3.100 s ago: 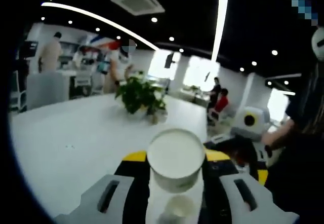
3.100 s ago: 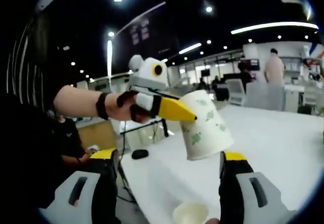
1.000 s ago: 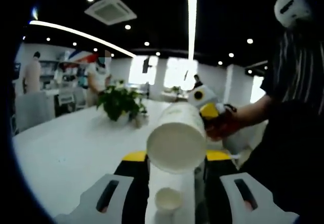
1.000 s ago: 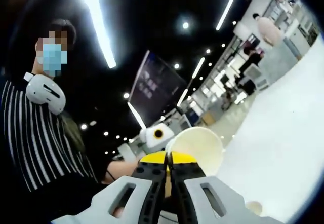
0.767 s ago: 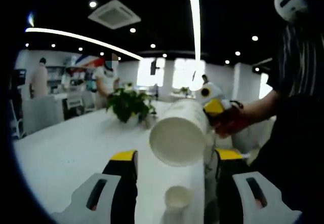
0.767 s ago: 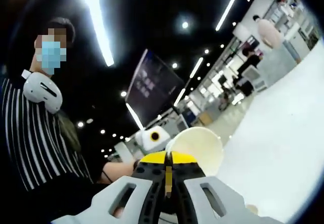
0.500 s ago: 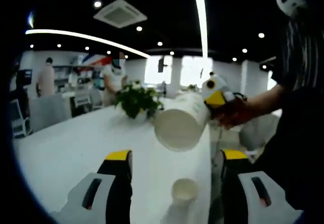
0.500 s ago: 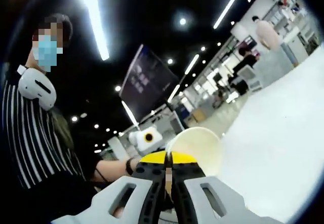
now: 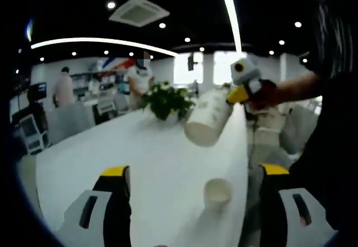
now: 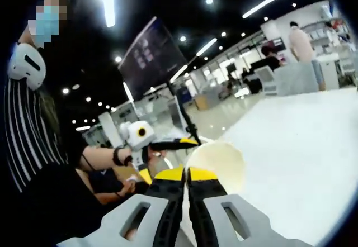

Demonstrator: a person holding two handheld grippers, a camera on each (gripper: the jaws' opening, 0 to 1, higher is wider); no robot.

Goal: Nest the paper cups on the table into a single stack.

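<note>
White thin-walled paper cup (image 9: 217, 191), light and crushable, is standing on the white table (image 9: 140, 157) beyond the released left gripper (image 9: 193, 194), while the right gripper (image 10: 186, 184) is pinching the printed paper cup stack (image 10: 218, 165) by its rim.

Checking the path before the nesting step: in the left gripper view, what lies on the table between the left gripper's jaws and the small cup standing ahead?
Nothing: the left gripper view shows bare white table between the open left gripper and the small cup.

No legible text anywhere; dark hanging sign (image 10: 150, 57) perhaps lettered, too blurred.
</note>
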